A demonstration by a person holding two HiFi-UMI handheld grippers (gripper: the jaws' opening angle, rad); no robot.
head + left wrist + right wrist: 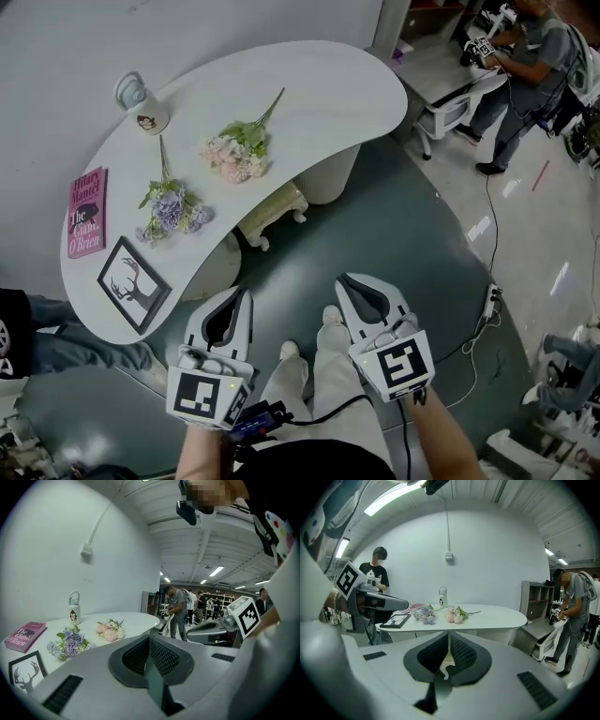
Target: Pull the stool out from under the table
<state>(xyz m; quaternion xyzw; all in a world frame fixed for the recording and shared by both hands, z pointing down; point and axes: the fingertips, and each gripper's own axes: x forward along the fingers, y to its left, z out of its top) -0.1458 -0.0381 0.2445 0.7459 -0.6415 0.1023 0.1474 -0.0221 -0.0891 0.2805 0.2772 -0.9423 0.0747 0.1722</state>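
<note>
Left gripper (234, 302): jaws together, nothing between. Right gripper (361, 291): jaws together, empty. Both side by side off near edge of white kidney-shaped table (328, 94), pointing toward it, touching nothing. Cream stool with carved legs (272, 211) sits partly under table's near edge, well apart from both grippers. On table: pink flower bunch (234, 155), purple flower bunch (171, 208), pink book (86, 213), black-framed deer picture (134, 284), white bottle with handle (143, 105).
</note>
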